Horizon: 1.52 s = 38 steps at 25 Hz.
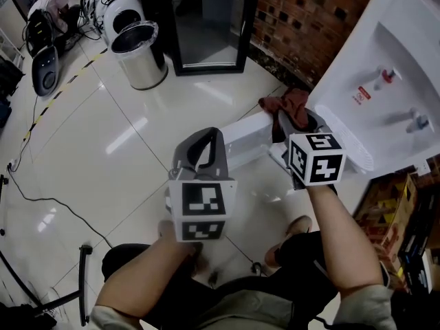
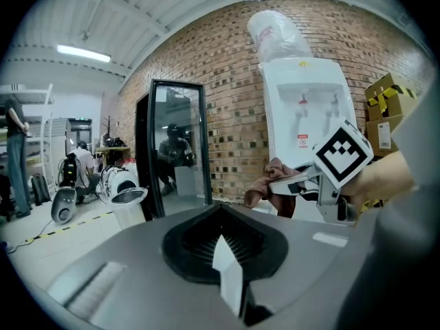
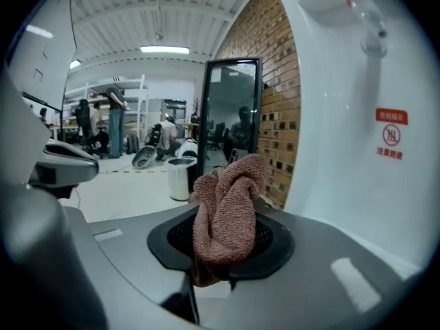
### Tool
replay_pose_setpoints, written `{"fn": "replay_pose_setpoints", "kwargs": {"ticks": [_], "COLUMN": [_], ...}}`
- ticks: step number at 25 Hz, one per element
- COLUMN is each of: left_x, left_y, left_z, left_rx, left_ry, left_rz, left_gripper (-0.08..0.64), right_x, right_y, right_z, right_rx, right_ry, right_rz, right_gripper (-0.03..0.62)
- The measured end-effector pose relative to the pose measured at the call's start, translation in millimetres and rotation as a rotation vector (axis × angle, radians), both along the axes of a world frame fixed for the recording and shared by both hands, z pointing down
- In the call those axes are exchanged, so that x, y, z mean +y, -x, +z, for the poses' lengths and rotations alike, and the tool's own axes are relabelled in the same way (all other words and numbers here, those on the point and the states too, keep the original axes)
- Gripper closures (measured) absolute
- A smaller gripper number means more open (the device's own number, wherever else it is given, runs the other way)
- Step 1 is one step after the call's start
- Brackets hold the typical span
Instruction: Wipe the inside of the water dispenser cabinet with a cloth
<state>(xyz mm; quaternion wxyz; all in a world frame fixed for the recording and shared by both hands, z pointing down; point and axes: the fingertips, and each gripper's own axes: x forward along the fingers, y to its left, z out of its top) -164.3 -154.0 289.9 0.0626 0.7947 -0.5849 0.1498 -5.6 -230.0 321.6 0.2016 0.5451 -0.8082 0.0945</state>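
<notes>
White dispenser, rust-red cloth held at its base

The dispenser [image 1: 385,81] stands against brick, and its low door [image 1: 247,137] seems to be swung open. Best to carry the cloth [image 3: 227,215] well inside, press it flat and sweep wall to wall. The right gripper [image 3: 212,284] is clamped on the bunched cloth. The left gripper [image 2: 231,280] is closed and empty.

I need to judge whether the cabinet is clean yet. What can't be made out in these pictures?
- Cabinet inside: in the head view, the right gripper and its cloth cover the water dispenser's lower front; neither gripper view shows it.
- Red label's print: right gripper view, too small.
- People far back: right gripper view, too small for detail.
</notes>
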Motion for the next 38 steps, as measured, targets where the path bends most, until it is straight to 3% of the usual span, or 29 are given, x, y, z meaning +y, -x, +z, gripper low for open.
{"fn": "replay_pose_setpoints", "kwargs": {"ticks": [2,5,10,13,20,26,38], "left_x": [7.4,19.8,33.3,33.8,31.7,22.9,11.8], "left_y": [9.3,21.3,34.3,41.4,34.3,17.2,-32.1], "left_z": [-4.5,-5.2,-4.6,-5.9,1.3,6.2,32.9], "left_rx": [0.000,0.018,0.028,0.039,0.031,0.016,-0.044], "left_ry": [-0.020,-0.019,-0.005,-0.004,0.013,0.027,0.082], "left_rz": [-0.009,-0.013,-0.032,-0.052,-0.019,0.010,0.105], "left_gripper": [0.560,0.560,0.560,0.560,0.560,0.560,0.560], "right_x": [17.1,45.8,95.3,111.1,107.8,96.9,51.3], "right_y": [26.8,69.2,126.0,141.8,155.5,151.0,108.7], "right_z": [-9.8,-6.3,31.3,54.7,76.8,95.9,108.5], "right_rx": [-0.043,-0.036,0.074,0.122,0.104,0.147,0.107], "right_ry": [-0.038,-0.058,-0.007,0.029,0.093,0.068,0.077], "right_rz": [-0.101,-0.278,-0.527,-0.607,-0.649,-0.662,-0.513], "right_gripper": [0.477,0.477,0.477,0.477,0.479,0.480,0.482]}}
